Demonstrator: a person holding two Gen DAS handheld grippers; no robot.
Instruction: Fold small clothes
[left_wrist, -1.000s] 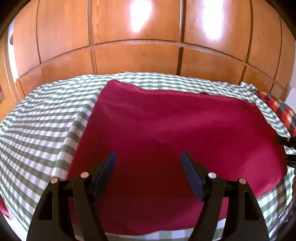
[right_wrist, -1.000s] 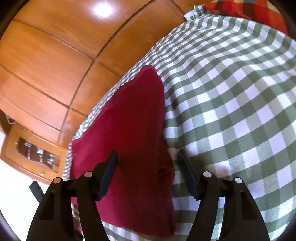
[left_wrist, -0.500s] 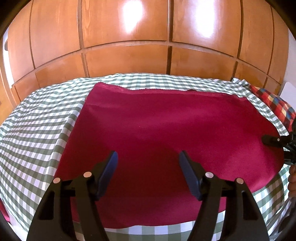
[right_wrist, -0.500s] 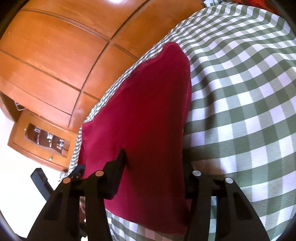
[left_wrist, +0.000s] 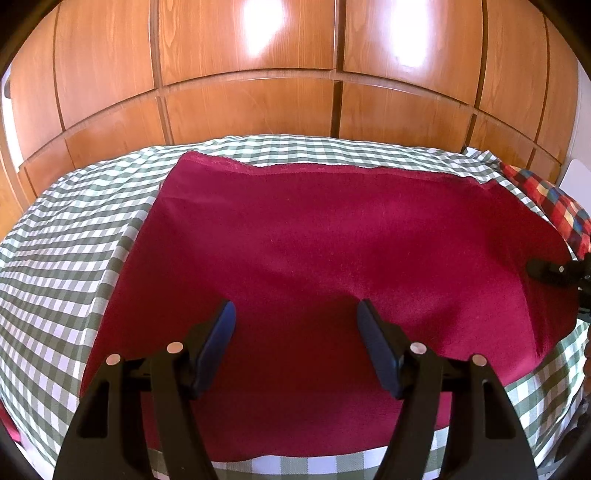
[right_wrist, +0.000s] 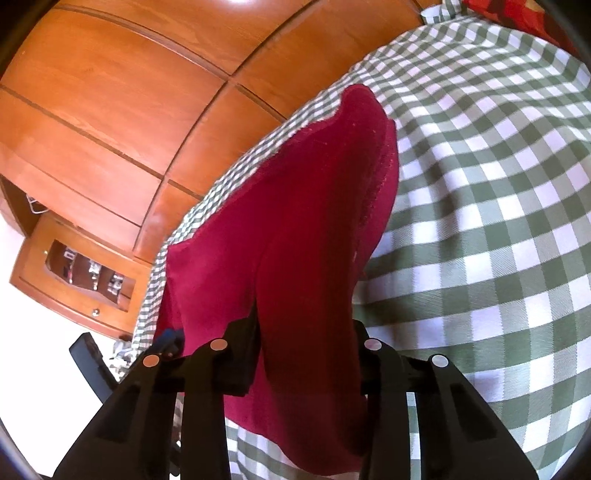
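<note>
A dark red cloth (left_wrist: 314, 258) lies spread on the green-and-white checked tablecloth (left_wrist: 66, 266). My left gripper (left_wrist: 295, 328) is open and empty, held just above the cloth's near middle. My right gripper (right_wrist: 303, 332) has its jaws closed in around the cloth's right edge (right_wrist: 306, 280), which is lifted and draped between the fingers. It also shows in the left wrist view (left_wrist: 554, 273) at the cloth's right edge. The fingertips are hidden by the fabric.
A wooden panelled wardrobe (left_wrist: 258, 92) stands right behind the table. A red multicolour plaid cloth (left_wrist: 550, 199) lies at the far right. A wooden cabinet (right_wrist: 74, 273) stands beyond the table's left end in the right wrist view.
My right gripper moved onto the cloth's right edge and closed around it, lifting it. My left gripper shifted a little to the left over the cloth and stayed open.
</note>
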